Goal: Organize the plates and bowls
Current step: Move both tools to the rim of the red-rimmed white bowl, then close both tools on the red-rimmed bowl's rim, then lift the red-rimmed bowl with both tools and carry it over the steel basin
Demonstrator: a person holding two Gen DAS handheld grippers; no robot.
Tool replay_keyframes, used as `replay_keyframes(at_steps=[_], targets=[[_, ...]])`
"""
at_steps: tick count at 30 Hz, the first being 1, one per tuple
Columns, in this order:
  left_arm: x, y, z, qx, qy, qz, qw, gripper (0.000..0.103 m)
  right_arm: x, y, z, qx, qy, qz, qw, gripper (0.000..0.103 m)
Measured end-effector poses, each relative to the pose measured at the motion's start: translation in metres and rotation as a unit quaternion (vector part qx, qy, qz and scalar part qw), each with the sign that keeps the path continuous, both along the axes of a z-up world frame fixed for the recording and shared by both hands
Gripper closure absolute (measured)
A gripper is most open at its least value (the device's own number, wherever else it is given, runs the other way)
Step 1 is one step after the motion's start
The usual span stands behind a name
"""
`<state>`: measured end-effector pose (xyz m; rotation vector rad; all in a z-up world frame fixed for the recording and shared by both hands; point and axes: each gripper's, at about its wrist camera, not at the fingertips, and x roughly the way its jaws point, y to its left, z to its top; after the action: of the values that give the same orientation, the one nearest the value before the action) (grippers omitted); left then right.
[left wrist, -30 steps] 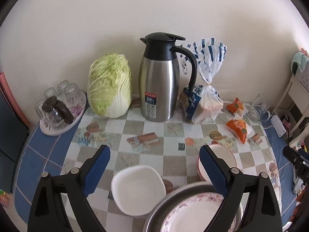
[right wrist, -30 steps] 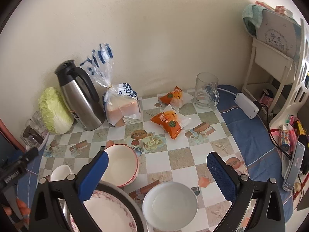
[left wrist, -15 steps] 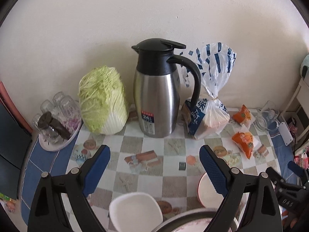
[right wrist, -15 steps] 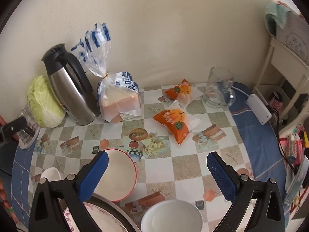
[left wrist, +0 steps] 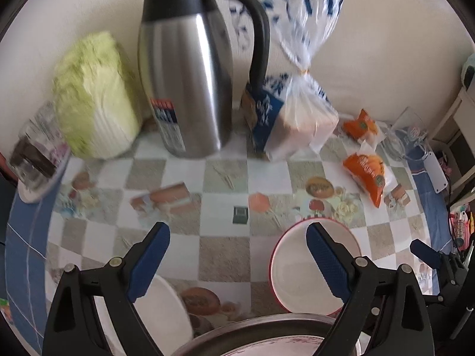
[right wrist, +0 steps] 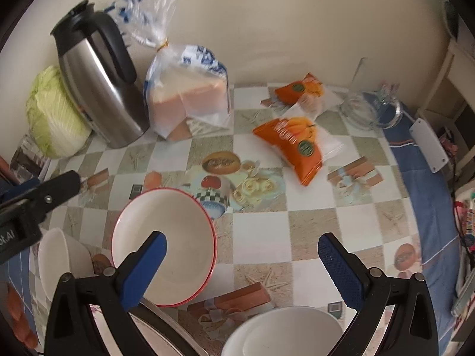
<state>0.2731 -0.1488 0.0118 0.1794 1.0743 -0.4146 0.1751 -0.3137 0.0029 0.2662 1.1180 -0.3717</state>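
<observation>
While both grippers hang above the checked tablecloth (right wrist: 261, 231), neither grips anything: left gripper (left wrist: 237, 255) and right gripper (right wrist: 242, 261) stand spread wide. Red-rimmed bowl (right wrist: 175, 237) rests on the cloth near the steel basin (left wrist: 252, 330) holding a floral plate. One white bowl (left wrist: 161, 311) sits left, another white bowl (right wrist: 285, 330) right.
</observation>
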Motion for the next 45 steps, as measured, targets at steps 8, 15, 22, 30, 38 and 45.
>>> replay_keyframes(at_steps=[8, 15, 22, 30, 38, 45], targets=[[-0.001, -0.015, -0.034, 0.005, 0.04, -0.015, 0.9991, 0.026, 0.008, 0.001, -0.022, 0.021, 0.022, 0.001, 1.0, 0.0], [0.002, -0.019, -0.057, 0.0, 0.072, -0.012, 0.9973, 0.035, 0.012, -0.003, -0.04, 0.046, 0.035, -0.005, 0.998, 0.01], [0.005, -0.016, -0.08, -0.004, 0.118, -0.004, 0.993, 0.063, 0.013, -0.005, -0.056, 0.059, 0.048, -0.01, 0.997, 0.038], [0.003, -0.014, -0.094, -0.025, 0.156, -0.002, 0.9875, 0.081, 0.015, 0.001, -0.065, 0.062, 0.056, 0.005, 0.996, 0.057], [0.0, -0.021, -0.099, -0.03, 0.163, -0.015, 0.9861, 0.094, 0.019, 0.011, -0.069, 0.076, 0.054, 0.027, 0.995, 0.072], [-0.003, -0.025, -0.099, -0.042, 0.153, -0.016, 0.9871, 0.096, 0.021, 0.013, -0.069, 0.089, 0.046, 0.03, 0.995, 0.088]])
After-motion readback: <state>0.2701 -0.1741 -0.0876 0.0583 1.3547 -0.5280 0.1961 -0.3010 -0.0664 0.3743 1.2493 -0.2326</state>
